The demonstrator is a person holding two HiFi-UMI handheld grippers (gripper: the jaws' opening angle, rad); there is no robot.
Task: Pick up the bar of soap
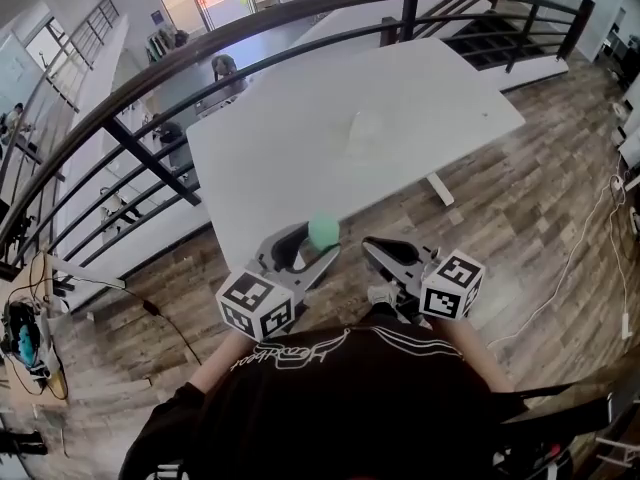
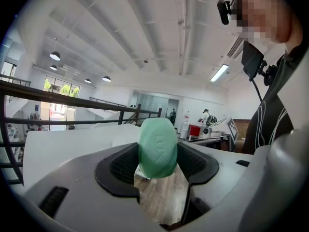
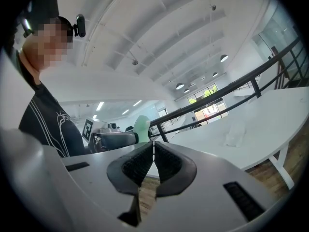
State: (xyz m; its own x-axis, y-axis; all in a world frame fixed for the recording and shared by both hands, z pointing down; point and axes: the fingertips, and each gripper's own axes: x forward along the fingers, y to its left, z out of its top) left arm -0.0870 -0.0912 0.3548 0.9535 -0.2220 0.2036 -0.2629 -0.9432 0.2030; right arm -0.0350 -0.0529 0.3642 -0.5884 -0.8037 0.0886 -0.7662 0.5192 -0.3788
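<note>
A pale green bar of soap (image 2: 158,148) stands on edge between the black pads of my left gripper (image 2: 157,158), which is shut on it. In the head view the soap (image 1: 323,232) shows at the tips of the left gripper (image 1: 318,243), held up off the white table (image 1: 300,148) near its front edge. My right gripper (image 1: 372,248) is held close beside it, a little to the right. Its jaws (image 3: 153,151) are shut with nothing between them. From the right gripper view the soap (image 3: 141,125) shows to the left.
A clear wrapper (image 1: 365,128) lies on the middle of the white table. A dark metal railing (image 1: 150,78) curves behind the table. The floor (image 1: 540,198) is wood planks, with cables at the left and right edges.
</note>
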